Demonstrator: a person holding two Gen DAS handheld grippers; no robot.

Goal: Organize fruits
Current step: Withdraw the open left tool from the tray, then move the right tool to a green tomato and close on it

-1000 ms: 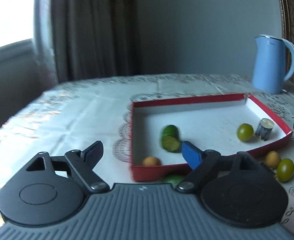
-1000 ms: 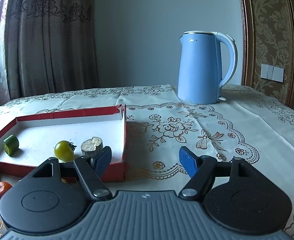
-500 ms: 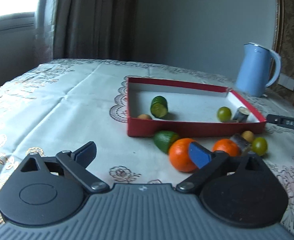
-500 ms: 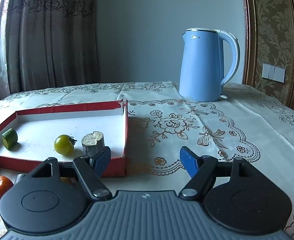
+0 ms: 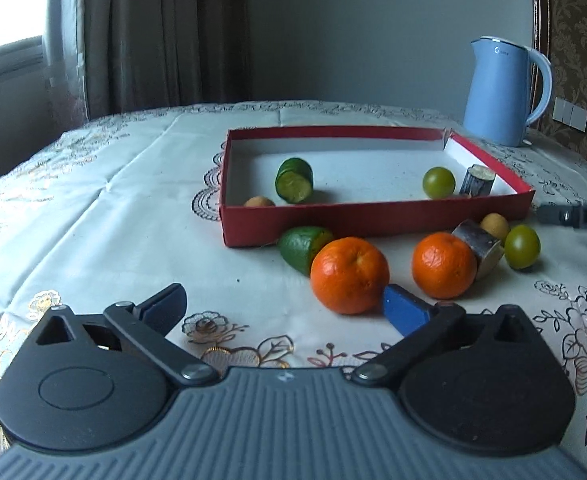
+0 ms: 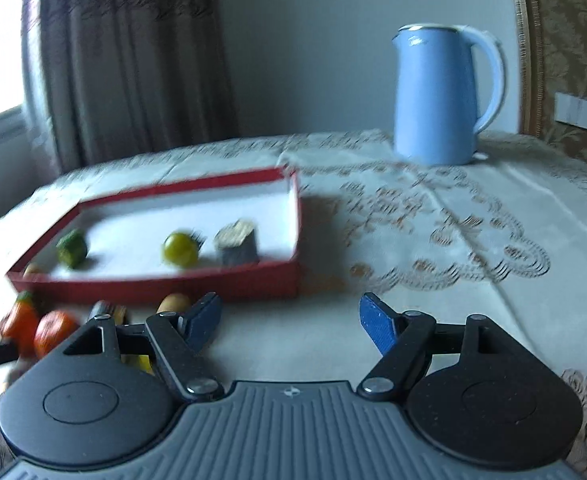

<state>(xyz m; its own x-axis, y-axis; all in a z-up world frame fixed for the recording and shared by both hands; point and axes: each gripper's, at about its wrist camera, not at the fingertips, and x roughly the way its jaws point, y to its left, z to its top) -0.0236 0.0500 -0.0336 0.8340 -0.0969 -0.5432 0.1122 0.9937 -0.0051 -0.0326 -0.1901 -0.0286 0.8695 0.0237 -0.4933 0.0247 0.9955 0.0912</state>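
Observation:
A red tray [image 5: 373, 222] holds a cucumber piece [image 5: 294, 180], a green tomato [image 5: 438, 183], a cane piece [image 5: 477, 181] and a small tan fruit [image 5: 259, 201]. In front of it lie two oranges [image 5: 349, 275] [image 5: 444, 265], a green piece [image 5: 304, 248], another cane piece [image 5: 480, 242], a tan fruit [image 5: 494, 225] and a green tomato [image 5: 522, 246]. My left gripper [image 5: 283, 306] is open, just short of the near orange. My right gripper [image 6: 291, 322] is open and empty, right of the fruits, before the tray [image 6: 173, 284].
A blue kettle [image 5: 503, 92] [image 6: 441, 96] stands at the back right of the table. An embroidered cloth [image 5: 93, 200] covers the table. Curtains hang behind. The tip of the other gripper [image 5: 573, 216] shows at the right edge.
My left gripper has pulled back from the tray and now faces the loose fruits in front of it. My right gripper has moved back and up, and its view is blurred.

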